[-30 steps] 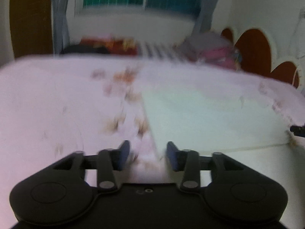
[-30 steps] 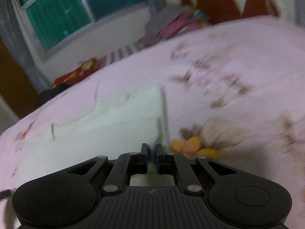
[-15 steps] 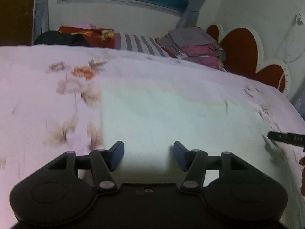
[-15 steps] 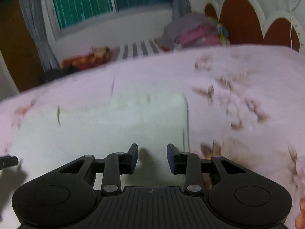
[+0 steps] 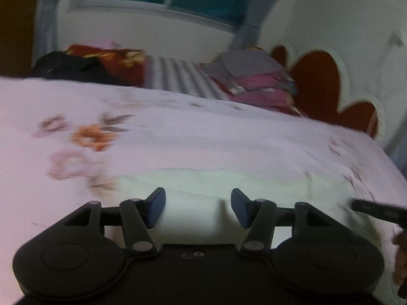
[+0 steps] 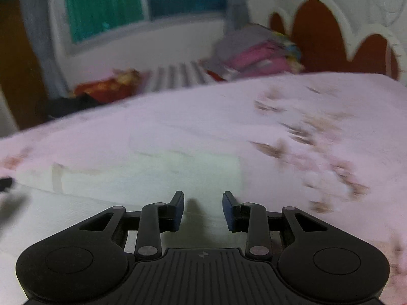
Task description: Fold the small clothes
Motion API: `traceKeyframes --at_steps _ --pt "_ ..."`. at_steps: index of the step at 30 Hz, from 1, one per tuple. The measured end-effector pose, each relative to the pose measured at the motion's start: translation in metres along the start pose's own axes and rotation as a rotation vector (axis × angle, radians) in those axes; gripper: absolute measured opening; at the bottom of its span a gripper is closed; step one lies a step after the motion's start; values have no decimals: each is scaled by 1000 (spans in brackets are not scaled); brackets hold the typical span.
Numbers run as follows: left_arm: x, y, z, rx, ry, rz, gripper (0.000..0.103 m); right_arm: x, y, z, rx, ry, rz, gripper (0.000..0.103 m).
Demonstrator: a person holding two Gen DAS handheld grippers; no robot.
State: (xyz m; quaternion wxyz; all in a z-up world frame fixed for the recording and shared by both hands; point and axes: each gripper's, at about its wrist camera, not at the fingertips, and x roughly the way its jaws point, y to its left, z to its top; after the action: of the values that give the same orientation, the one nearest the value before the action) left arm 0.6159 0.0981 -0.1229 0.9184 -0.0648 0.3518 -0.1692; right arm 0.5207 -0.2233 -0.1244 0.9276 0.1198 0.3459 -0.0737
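Left gripper (image 5: 198, 208) sits low over the bed, jaws spread wide, nothing between them; I see the pale garment (image 5: 229, 185) lying flat just past its fingertips. Right gripper (image 6: 203, 211) likewise spread apart and empty, poised over the same pale garment (image 6: 157, 175), whose near part runs under both fingers in that view. Garment is whitish with a faint green cast, spread on the pink floral bedsheet (image 5: 178, 132); a folded edge or layer shows across its far side, but blur keeps me from reading the exact fold. From the left wrist view, a dark finger of the other gripper pokes in at the right edge, over the cloth's far end. Background, soft focus: stack of folded clothes (image 6: 254, 50) at the far side of the bed, beside the red scalloped headboard (image 6: 320, 30); green window (image 6: 106, 7) behind.
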Motion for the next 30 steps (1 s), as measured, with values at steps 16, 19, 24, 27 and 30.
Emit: traceKeyframes --at_steps 16,19,24,27,30 --pt "10 19 -6 22 54 97 53 23 18 -14 -27 27 -124 33" --pt "-15 -7 -12 46 -1 69 57 9 13 -7 14 7 -119 34" --pt "-21 -62 -46 133 34 26 58 -22 61 -21 -56 -21 56 34" --pt "-20 -74 -61 192 53 58 58 -23 86 -40 -119 25 121 34" --pt "-23 -67 -64 197 69 80 58 -18 92 -53 -150 61 112 33"
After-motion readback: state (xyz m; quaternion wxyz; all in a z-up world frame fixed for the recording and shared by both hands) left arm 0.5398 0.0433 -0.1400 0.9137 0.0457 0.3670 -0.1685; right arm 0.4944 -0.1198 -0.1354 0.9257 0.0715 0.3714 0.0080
